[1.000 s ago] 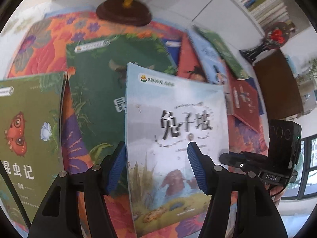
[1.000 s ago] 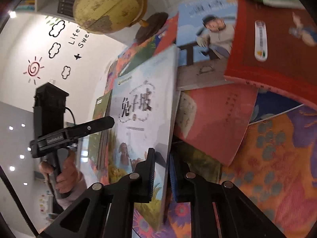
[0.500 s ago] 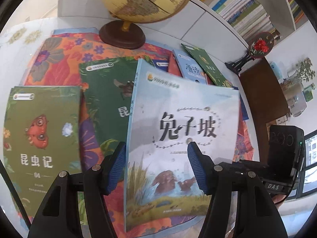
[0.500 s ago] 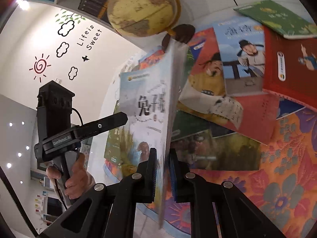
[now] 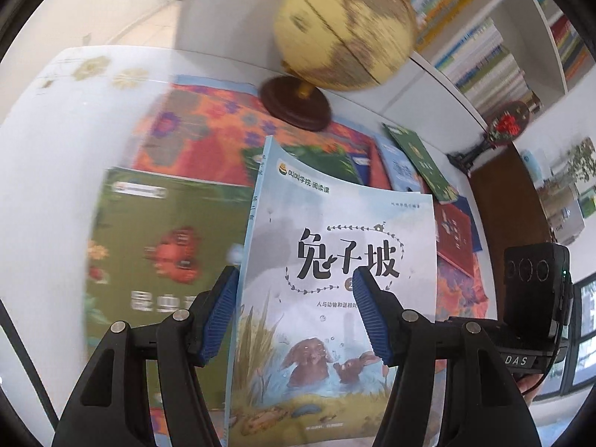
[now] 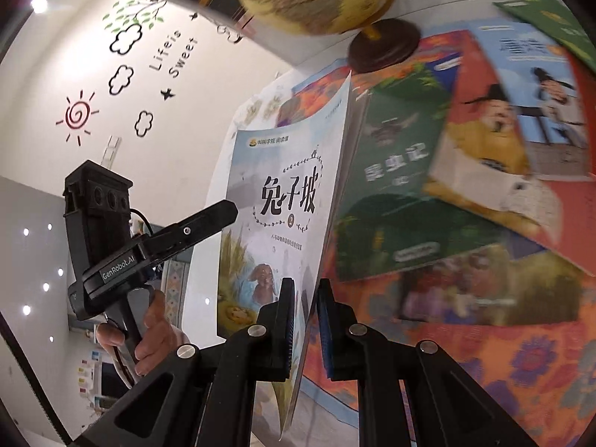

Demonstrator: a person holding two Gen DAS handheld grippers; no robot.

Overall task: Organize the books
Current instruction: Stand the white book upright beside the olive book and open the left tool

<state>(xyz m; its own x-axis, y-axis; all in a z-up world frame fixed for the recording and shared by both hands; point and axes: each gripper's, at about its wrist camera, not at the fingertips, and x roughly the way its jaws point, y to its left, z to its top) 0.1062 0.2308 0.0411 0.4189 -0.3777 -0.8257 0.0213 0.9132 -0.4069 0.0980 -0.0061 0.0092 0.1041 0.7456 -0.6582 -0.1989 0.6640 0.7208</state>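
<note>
Pale blue rabbit book (image 5: 335,283) is off the table, held above the floral cloth (image 5: 193,138), cover facing the left wrist camera, long axis running away from the grippers toward the globe (image 5: 342,29), title end far. Right gripper (image 6: 303,326) pinches its near edge, pads pressed together on it; left gripper (image 5: 294,316) is spread in front of the cover, gripping nothing. Only the right view shows the book nearly edge-on, the person's hand (image 6: 152,335) on the left gripper and the red poet book (image 6: 495,141); only the left view shows the bookshelf (image 5: 484,63).

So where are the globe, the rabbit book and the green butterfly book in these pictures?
globe (image 5: 344,29), left wrist view, on the yellow sphere.
rabbit book (image 5: 335,231), left wrist view, on the pale front cover.
green butterfly book (image 5: 149,246), left wrist view, on the cover beside the butterfly.
</note>
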